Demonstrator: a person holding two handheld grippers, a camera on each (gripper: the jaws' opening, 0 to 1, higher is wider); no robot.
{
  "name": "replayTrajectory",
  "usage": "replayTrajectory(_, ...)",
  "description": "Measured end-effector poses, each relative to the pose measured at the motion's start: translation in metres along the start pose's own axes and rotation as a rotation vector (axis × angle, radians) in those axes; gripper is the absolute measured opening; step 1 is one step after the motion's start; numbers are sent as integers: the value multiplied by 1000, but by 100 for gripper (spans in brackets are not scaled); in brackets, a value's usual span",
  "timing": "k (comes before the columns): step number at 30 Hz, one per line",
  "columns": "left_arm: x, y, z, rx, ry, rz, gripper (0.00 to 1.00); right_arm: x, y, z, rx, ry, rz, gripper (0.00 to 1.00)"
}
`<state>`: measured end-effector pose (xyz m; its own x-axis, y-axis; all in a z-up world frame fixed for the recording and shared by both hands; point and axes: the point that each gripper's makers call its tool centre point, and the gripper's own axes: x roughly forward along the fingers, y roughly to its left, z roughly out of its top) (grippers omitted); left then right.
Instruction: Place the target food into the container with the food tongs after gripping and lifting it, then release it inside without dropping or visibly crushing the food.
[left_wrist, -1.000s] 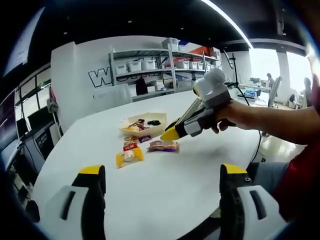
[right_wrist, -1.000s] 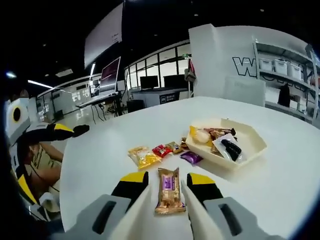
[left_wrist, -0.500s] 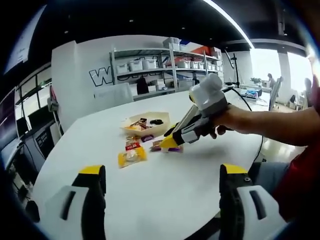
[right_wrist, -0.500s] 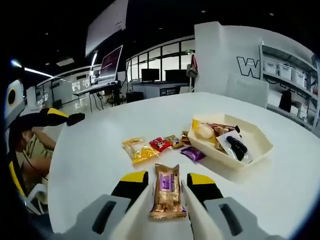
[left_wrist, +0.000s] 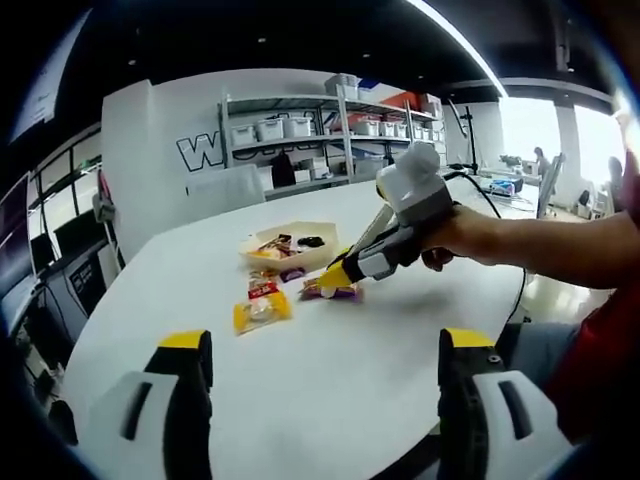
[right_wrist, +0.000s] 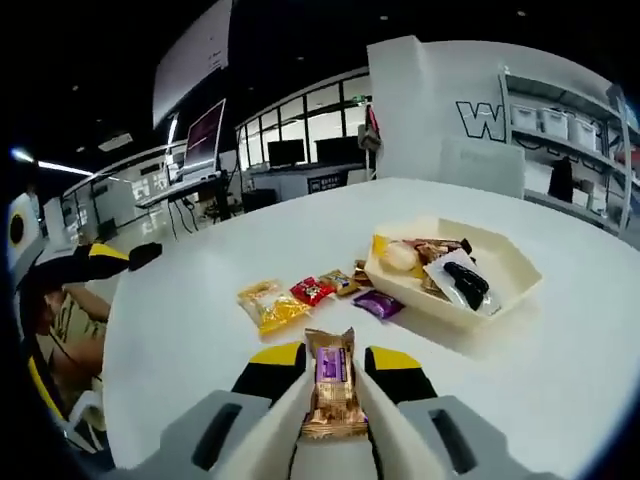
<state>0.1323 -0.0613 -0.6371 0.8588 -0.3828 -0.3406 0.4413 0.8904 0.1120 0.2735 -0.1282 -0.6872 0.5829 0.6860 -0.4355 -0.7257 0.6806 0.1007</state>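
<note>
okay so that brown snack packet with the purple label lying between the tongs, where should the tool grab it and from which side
Grip the brown snack packet across its narrow width, on the two long edges around the purple label. It lies flat on the white table, lengthwise between the right tool's jaws, so come in from its near short end. Squeeze gently, since the filled middle could probably crush.

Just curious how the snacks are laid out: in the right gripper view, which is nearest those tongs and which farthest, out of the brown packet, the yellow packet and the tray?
1. Brown packet, between the tongs.
2. Yellow packet, ahead, left.
3. Tray, farthest, right.
</note>
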Motion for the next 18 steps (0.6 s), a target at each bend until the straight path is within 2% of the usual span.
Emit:
replayTrajectory(6,0,-1,0,3,1,-2,91,0,6,1,-5,-4,28,19)
replayTrajectory(18,0,-3,2,1,-6,-3,91,-17,-2,28,2,-56,22,19)
